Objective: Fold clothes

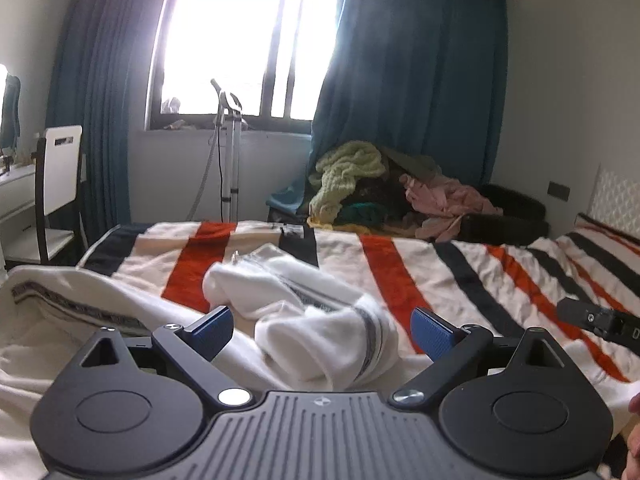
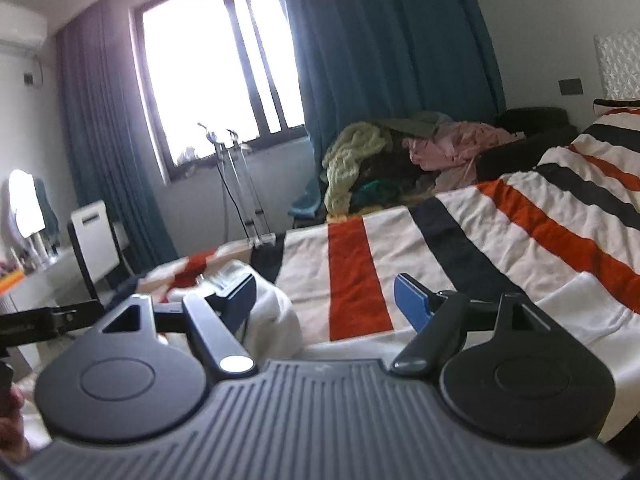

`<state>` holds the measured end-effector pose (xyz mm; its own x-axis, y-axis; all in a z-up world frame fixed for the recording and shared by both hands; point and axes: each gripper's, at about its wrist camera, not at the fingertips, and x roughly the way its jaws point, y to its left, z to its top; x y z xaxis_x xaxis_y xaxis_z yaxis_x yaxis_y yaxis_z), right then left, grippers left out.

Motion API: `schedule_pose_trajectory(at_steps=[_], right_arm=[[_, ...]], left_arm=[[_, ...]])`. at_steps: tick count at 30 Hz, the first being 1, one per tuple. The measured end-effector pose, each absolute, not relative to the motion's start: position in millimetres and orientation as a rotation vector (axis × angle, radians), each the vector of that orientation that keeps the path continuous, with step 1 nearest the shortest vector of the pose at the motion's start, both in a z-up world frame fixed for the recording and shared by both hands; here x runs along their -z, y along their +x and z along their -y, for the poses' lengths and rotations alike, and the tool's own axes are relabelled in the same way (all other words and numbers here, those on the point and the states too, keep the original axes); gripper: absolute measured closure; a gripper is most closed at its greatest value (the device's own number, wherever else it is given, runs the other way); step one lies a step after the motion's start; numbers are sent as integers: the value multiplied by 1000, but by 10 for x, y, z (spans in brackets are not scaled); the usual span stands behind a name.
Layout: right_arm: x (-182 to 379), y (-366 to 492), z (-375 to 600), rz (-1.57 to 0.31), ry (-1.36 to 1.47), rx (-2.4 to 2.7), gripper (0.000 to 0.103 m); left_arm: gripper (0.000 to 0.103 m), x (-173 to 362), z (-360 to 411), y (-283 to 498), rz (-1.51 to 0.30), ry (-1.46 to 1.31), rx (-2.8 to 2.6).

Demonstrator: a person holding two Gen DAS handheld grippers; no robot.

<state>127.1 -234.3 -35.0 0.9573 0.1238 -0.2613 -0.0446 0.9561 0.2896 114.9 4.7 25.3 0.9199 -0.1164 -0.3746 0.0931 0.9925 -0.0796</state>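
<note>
My left gripper (image 1: 322, 330) hangs low over the bed with the cream, black and orange striped blanket (image 1: 460, 264), its blue-padded fingers (image 1: 434, 330) spread wide with nothing pinched. Straight ahead of them, just beyond the tips and partly between them in the left wrist view, lies the rumpled white knitted garment with dark trim bands (image 1: 316, 312). Its bunched part runs at a slant from the far left towards the near right. A wider flat panel of it, with a dark patterned band, spreads off to the left and under my left gripper.

My right gripper (image 2: 324, 300) has its fingers (image 2: 412, 300) apart as well, empty. It looks mostly at bare blanket. The white garment (image 2: 276, 312) sits off to its left, just past the left finger, so I judge the cloth lies nearer my left hand than my right. The tip of the right gripper shows at the right edge of the left wrist view, out over the stripes and apart from the bunched cloth.

The garment looks soft, thick and limp, heaped rather than laid flat, with no fold made. I reckon it needs spreading first, and the left hand is better placed to take an edge of the bunched part.
</note>
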Motion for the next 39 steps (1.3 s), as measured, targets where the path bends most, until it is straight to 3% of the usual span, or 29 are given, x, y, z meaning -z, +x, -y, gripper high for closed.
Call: schedule_pose_trajectory(at_steps=[8, 39], right_arm=[[517, 1430, 2185, -334, 260, -93, 25], [631, 1446, 2137, -340, 222, -50, 25]], left_arm=[[7, 122, -214, 1126, -425, -26, 98], [0, 240, -121, 954, -458, 18, 150]])
